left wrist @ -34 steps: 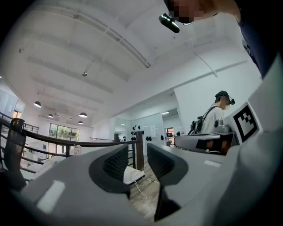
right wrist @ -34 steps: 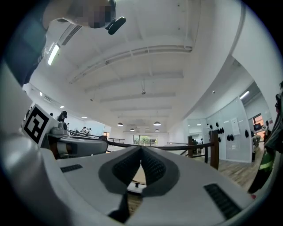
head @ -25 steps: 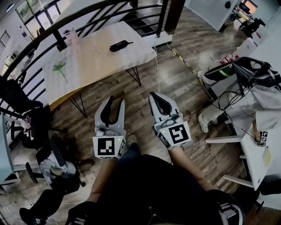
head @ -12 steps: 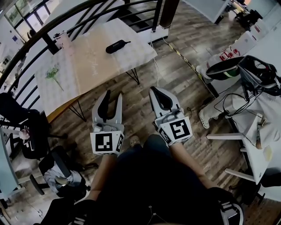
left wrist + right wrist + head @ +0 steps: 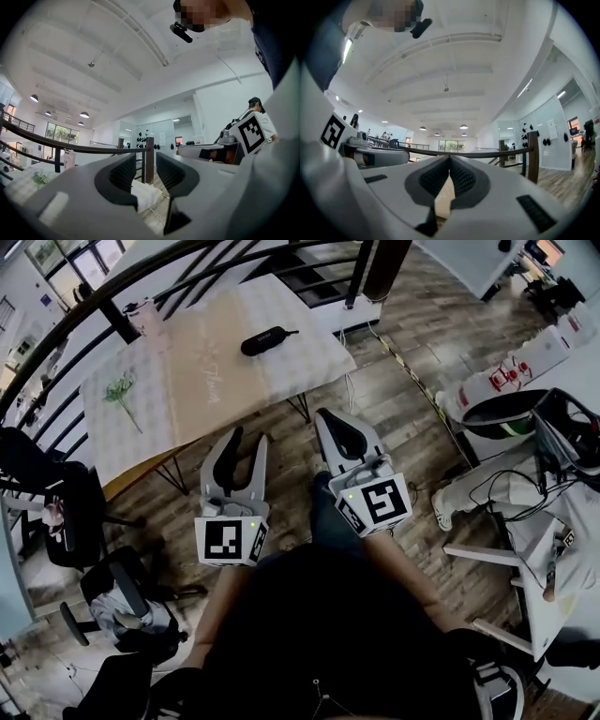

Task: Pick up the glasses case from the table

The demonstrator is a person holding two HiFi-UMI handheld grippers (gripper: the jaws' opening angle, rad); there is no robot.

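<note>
Closer now than a second ago: both tools have come forward, and the near edge of the tabletop (image 5: 187,390) sits just ahead of their tips. Jaws of the left tool (image 5: 248,439) stand a little apart, nothing between them. Jaws of the right tool (image 5: 326,418) meet tip to tip, empty. Both are held level, side by side, which reads as an approach carry, not a reach. The glasses case (image 5: 265,340) lies flat toward the tabletop's far side, well apart from both, untouched.
</note>
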